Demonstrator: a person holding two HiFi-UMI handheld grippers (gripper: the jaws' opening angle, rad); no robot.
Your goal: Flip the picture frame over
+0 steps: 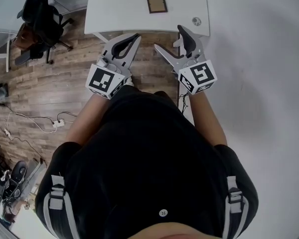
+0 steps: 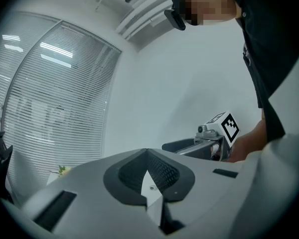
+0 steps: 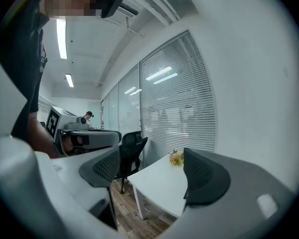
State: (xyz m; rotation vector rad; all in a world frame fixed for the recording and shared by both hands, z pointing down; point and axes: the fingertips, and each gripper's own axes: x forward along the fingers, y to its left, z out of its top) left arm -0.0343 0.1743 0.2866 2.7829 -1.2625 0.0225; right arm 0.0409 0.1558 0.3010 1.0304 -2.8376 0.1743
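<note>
The picture frame (image 1: 156, 3) lies flat on the white table (image 1: 119, 14), a dark border around a brown panel. Both grippers hover short of the table's near edge, over the floor and apart from the frame. My left gripper (image 1: 130, 40) is shut, its black pads pressed together with nothing between them (image 2: 148, 176). My right gripper (image 1: 168, 38) is open and empty (image 3: 154, 171). Neither gripper view shows the frame; both look at walls and window blinds. Each gripper sees the other: the right gripper (image 2: 217, 133) and the left gripper (image 3: 74, 131).
A small round object (image 1: 196, 21) sits at the table's near right corner. A black office chair (image 1: 42, 16) stands to the left on the wood floor, with cables (image 1: 35, 123) nearer me. Another white table (image 3: 162, 185) with flowers (image 3: 177, 157) appears in the right gripper view.
</note>
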